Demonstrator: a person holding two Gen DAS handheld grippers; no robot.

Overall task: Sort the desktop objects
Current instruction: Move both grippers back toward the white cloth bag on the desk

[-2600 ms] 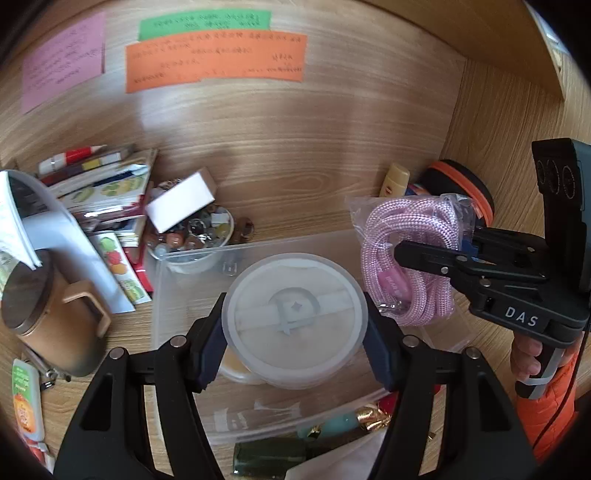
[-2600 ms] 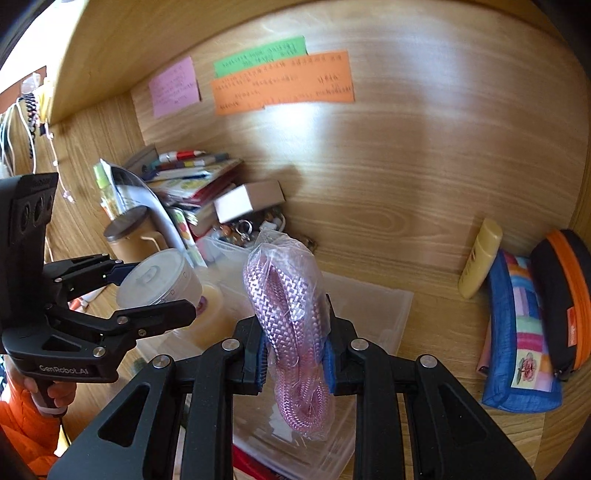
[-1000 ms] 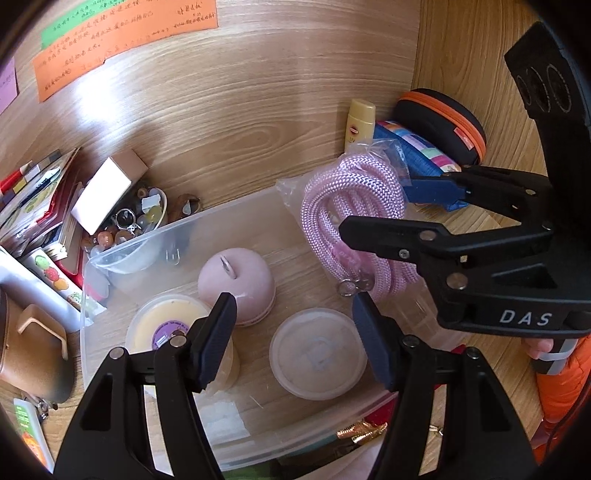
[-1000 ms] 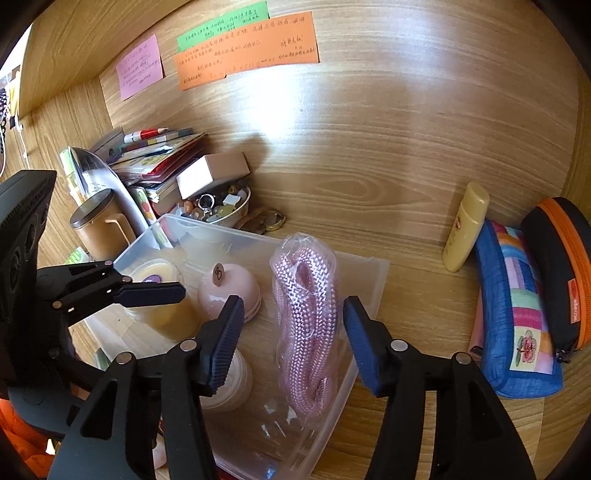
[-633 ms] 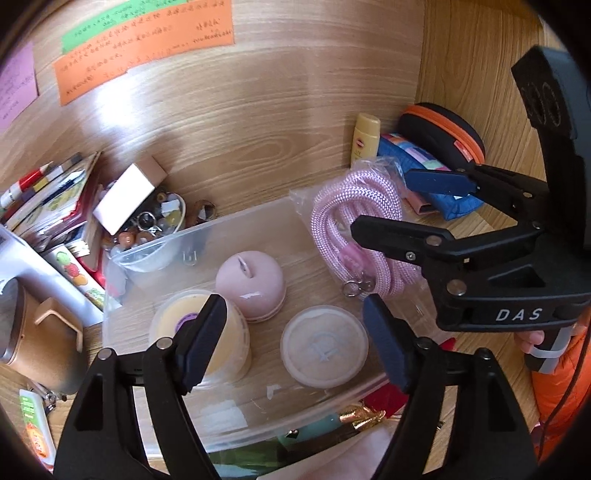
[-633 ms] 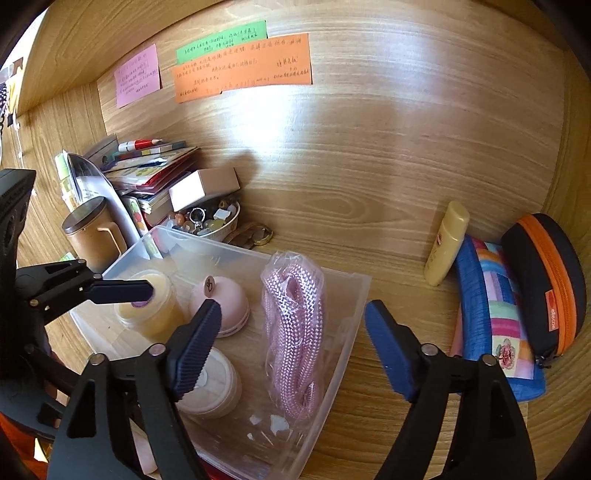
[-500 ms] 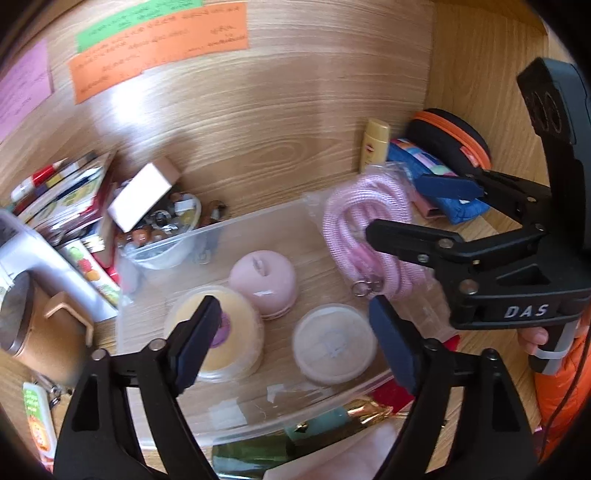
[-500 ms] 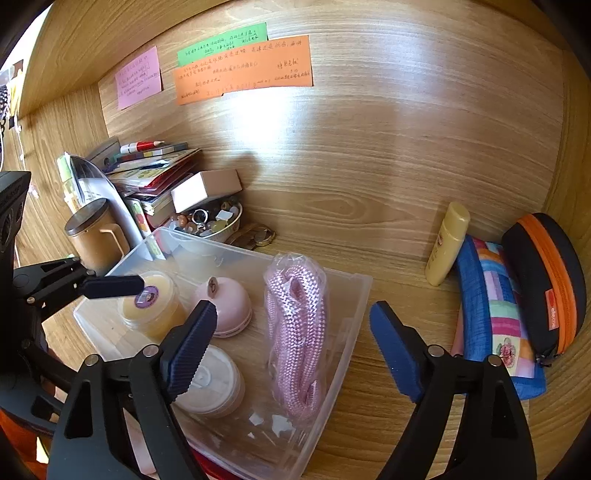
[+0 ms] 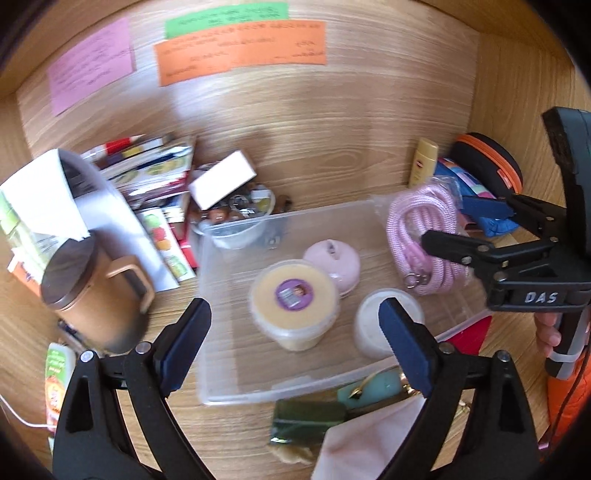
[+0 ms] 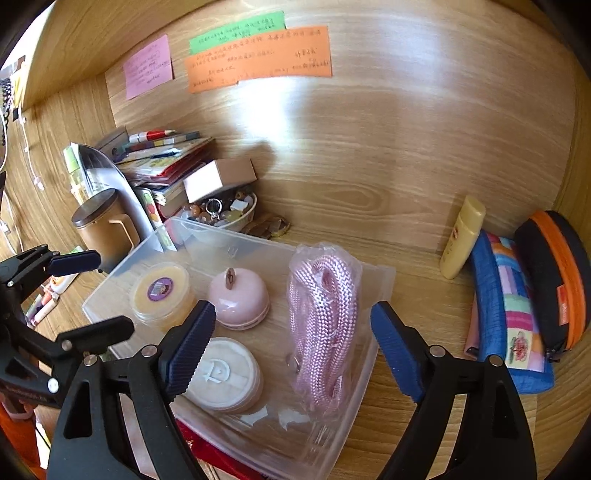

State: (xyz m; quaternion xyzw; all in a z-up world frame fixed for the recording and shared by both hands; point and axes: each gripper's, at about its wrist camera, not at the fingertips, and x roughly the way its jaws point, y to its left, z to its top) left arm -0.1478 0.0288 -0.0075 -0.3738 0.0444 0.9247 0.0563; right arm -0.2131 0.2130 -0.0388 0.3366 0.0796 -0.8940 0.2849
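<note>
Four things lie in the clear bin (image 10: 384, 280) at frame centre (rope (image 10: 321, 317) rightmost); left tongs (image 9: 295, 332) are opening, right tongs (image 10: 291, 343) stand wide, both empty.

White letters "DAS" stand on the black body of the right gripper (image 9: 469, 229), seen at the right edge of the left wrist view. An embossed emblem shaped like a "D" sits on the round white lid (image 10: 221, 373) just ahead of the right gripper's left finger. The orange note (image 10: 258, 59), green note (image 10: 236, 31) and pink note (image 10: 147, 66) on the wall far ahead carry handwriting too small to read, and the print on the yellow tub's purple sticker (image 10: 159, 288), the yellow bottle (image 10: 461, 236) and the left gripper (image 10: 88, 291) body is blurred.
</note>
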